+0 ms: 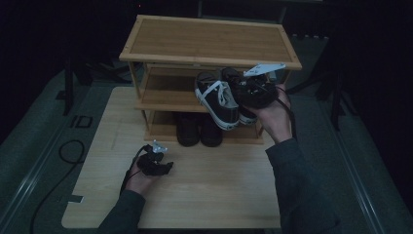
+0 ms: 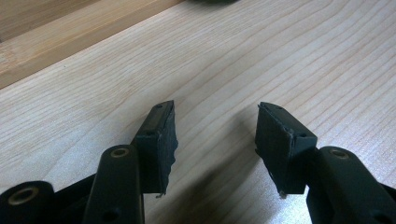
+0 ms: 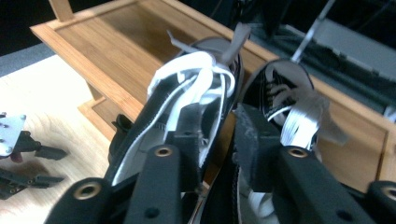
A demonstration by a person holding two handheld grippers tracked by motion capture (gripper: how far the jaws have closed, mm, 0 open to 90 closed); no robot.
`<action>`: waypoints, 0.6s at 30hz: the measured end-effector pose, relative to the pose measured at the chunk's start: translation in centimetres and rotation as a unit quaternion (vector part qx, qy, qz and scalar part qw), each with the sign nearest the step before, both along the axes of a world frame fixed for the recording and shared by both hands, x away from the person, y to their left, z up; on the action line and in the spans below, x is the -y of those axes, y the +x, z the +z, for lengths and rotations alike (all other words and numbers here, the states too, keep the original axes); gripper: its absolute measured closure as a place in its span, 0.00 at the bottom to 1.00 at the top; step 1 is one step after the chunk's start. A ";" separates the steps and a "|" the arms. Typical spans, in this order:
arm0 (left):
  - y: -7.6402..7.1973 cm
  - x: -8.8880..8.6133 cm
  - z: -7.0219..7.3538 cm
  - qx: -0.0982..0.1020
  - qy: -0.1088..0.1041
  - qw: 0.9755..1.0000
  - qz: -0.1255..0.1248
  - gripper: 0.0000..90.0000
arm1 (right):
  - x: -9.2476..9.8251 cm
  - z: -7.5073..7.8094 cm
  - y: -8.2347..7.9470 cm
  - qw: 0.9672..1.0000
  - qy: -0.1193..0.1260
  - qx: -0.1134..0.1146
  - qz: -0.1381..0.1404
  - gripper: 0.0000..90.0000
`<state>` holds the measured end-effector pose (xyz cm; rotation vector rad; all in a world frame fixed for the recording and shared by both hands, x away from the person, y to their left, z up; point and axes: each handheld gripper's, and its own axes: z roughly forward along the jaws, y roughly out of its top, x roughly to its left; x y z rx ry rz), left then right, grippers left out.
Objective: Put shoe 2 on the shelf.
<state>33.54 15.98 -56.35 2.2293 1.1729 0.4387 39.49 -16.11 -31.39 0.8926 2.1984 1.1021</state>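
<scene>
A pair of black sneakers with white laces (image 1: 217,100) hangs in front of the middle shelf of a wooden shoe rack (image 1: 209,41). My right gripper (image 1: 242,90) holds them. In the right gripper view one jaw sits inside each shoe, and my right gripper (image 3: 219,121) pinches the inner walls of the left sneaker (image 3: 187,84) and the right sneaker (image 3: 286,98) together. My left gripper (image 1: 164,168) rests low over the wooden table (image 1: 209,190) at the front left. Its jaws stand open with nothing between them (image 2: 215,126).
A pair of dark shoes (image 1: 197,129) stands on the rack's bottom shelf. The rack's top shelf (image 3: 107,42) is bare. A black cable (image 1: 68,151) loops on the grey floor left of the table. The left gripper (image 3: 23,149) lies off to the left in the right gripper view.
</scene>
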 end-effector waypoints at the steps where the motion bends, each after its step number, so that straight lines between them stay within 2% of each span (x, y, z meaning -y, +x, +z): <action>1: 0.0 0.0 0.0 0.000 0.000 1.000 0.000 0.54 | 0.0 0.1 -0.2 1.000 0.006 0.000 0.005 0.84; 3: 0.1 0.0 0.0 -0.002 0.002 1.000 0.000 0.54 | 0.1 0.3 -0.6 1.000 0.012 0.000 0.021 0.88; 4: 0.1 0.0 0.0 -0.002 0.001 1.000 0.001 0.54 | 0.2 0.4 -0.8 1.000 0.006 0.001 0.029 0.91; 6: 0.2 0.1 0.1 -0.004 0.003 1.000 0.004 0.55 | 0.2 0.4 -0.8 1.000 0.002 0.001 0.031 0.92; 9: 0.2 0.1 0.2 0.005 0.012 1.000 0.010 0.60 | 0.3 0.2 -0.9 0.999 -0.001 0.004 0.035 0.97; 11: 0.2 0.2 0.5 0.011 -0.002 1.000 0.016 0.62 | 0.5 0.1 -0.9 0.999 0.001 0.003 0.039 0.99; 15: 0.2 0.2 1.2 0.016 -0.013 1.000 0.014 0.64 | 0.8 -0.1 -0.9 0.999 0.005 0.001 0.048 1.00; 18: 0.3 0.1 2.7 0.015 -0.025 1.000 0.007 0.66 | 1.2 -0.2 -1.1 0.998 0.012 0.006 0.063 1.00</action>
